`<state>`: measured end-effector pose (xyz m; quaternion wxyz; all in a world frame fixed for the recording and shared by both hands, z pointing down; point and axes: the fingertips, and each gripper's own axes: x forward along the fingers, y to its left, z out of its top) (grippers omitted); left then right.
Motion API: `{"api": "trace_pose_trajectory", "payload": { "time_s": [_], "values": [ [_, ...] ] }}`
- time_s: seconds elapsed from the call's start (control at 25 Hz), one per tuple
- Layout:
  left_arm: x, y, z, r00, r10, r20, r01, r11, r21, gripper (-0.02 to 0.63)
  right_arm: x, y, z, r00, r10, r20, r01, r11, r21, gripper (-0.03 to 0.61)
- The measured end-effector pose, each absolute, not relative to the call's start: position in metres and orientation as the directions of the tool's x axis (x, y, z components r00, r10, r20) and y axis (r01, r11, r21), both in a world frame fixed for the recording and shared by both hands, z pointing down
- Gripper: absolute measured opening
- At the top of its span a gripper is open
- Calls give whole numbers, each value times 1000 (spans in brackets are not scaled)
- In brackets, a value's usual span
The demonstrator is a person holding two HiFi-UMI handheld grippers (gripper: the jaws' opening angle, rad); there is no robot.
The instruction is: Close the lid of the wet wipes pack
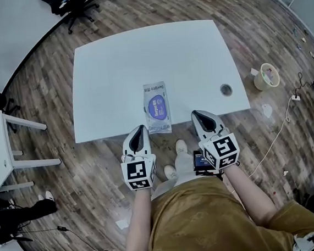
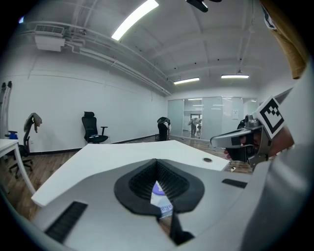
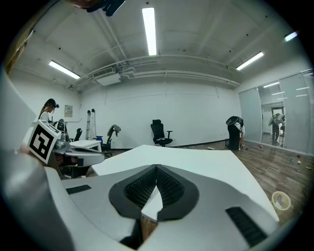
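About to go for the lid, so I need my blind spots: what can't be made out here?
- Lid open or shut: in the head view the wet wipes pack is too small to tell.
- Most of the pack: in the left gripper view the left gripper's own body hides all but a sliver.
- The pack: not in the right gripper view; the right gripper frames only the table.

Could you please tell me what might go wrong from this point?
The white wet wipes pack with the blue oval lid lies at the white table's near edge, so a push could slide it off. Nothing steadies it: the left gripper and right gripper are both shut, not touching it.
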<state>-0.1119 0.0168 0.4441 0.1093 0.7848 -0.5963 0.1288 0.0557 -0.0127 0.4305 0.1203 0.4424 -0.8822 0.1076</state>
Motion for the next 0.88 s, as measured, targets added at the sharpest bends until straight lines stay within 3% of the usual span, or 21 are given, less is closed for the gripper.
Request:
{"api": "trace_pose_trajectory", "payload": {
  "time_s": [0.88],
  "values": [
    [-131,21,343,191,-975,114,-972,-204,-119,-5,55,-2,305,-508,-861,4,-858,506,85,6]
  ]
}}
